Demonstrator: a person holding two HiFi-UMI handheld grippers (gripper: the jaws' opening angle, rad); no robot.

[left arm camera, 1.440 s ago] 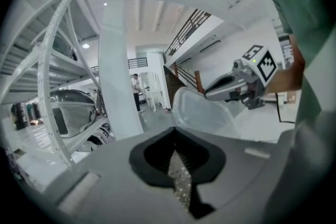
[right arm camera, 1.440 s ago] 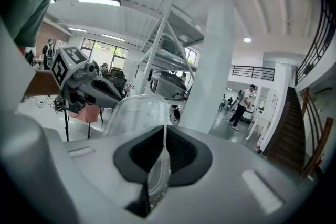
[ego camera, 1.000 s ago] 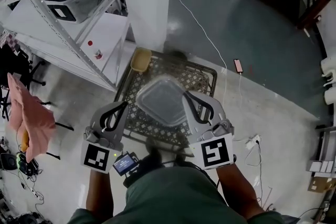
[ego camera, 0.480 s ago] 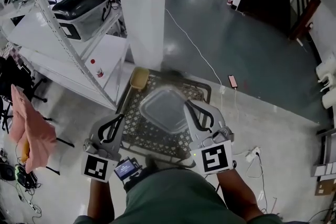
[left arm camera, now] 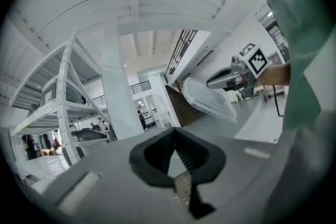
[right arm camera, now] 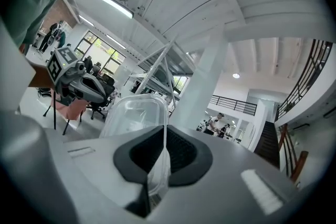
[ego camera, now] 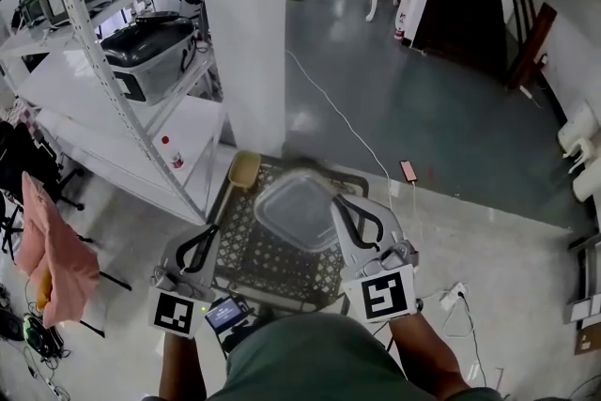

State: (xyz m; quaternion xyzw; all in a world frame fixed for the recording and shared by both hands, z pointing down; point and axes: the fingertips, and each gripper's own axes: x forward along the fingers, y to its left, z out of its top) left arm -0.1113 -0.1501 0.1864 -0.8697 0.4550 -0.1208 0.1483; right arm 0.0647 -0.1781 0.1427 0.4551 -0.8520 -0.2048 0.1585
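A clear plastic container point(ego camera: 299, 209) hangs in the air above a black lattice crate point(ego camera: 246, 251) on the floor. My right gripper point(ego camera: 338, 205) is shut on its right rim. In the right gripper view the rim point(right arm camera: 159, 150) runs between the jaws and the tub point(right arm camera: 134, 113) stands out ahead. My left gripper point(ego camera: 212, 236) is lower and to the left, apart from the container, shut with nothing in it. In the left gripper view its jaws point(left arm camera: 176, 165) meet, and the container point(left arm camera: 207, 103) and right gripper point(left arm camera: 211, 83) show to the upper right.
A white pillar point(ego camera: 246, 33) rises just behind the crate. Metal shelving point(ego camera: 94, 61) with a dark storage bin point(ego camera: 150, 52) fills the left. A pink cloth point(ego camera: 52, 239), a yellow object point(ego camera: 242, 170), a phone point(ego camera: 407, 171) and a cable lie on the floor. People stand far off.
The left gripper has dropped down and away from the container. The right gripper still holds it, now tilted more. The head view has lifted and shows more of the hall.
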